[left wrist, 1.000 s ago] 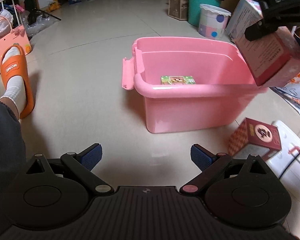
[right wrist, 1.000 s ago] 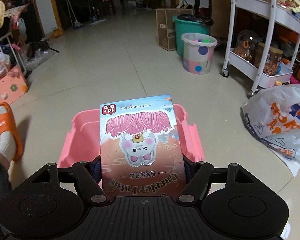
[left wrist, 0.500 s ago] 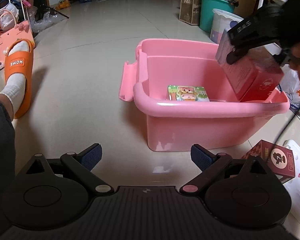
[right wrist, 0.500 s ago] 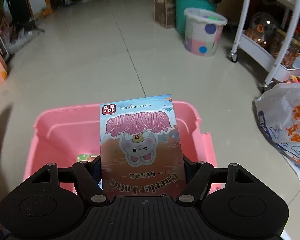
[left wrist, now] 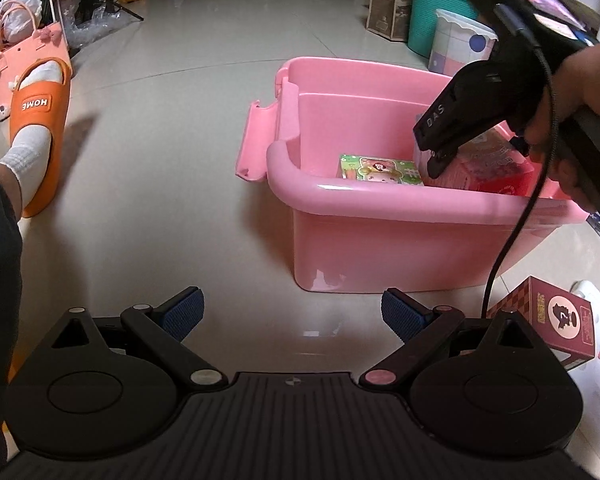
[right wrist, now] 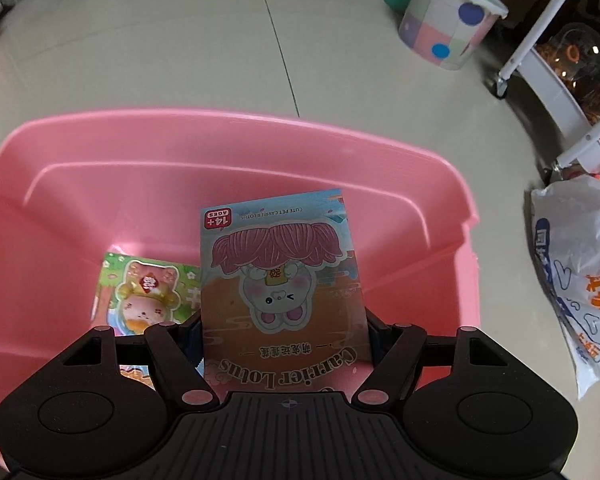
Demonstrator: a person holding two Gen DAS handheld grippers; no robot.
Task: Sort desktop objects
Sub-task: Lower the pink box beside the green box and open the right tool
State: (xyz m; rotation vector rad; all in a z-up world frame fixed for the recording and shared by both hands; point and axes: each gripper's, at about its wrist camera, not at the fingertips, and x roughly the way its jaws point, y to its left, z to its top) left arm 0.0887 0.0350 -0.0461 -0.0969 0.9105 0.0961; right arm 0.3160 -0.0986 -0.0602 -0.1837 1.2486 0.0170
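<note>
My right gripper [right wrist: 286, 332] is shut on a tall toy box [right wrist: 280, 280] printed with a pink-haired bunny, and holds it down inside the pink plastic bin [right wrist: 236, 136]. A green toy box [right wrist: 148, 292] lies on the bin's floor just left of it. In the left wrist view the same bin [left wrist: 380, 200] stands ahead, with the green box [left wrist: 380, 170] and the held box [left wrist: 492, 164] inside and the right gripper [left wrist: 440, 152] reaching in from the right. My left gripper [left wrist: 292, 312] hovers open over bare floor in front of the bin. A dark red box [left wrist: 548, 320] stands at its right.
A foot in an orange slipper [left wrist: 38, 128] and a pink handbag [left wrist: 16, 64] are at the left. A white lid [left wrist: 596, 364] lies under the red box. Behind the bin stand a patterned bucket [right wrist: 448, 20], a white trolley [right wrist: 552, 76] and a plastic bag [right wrist: 580, 272].
My right gripper has dropped with the bunny box from above the bin's rim to inside the bin. The left gripper has sunk slightly and stays open.
</note>
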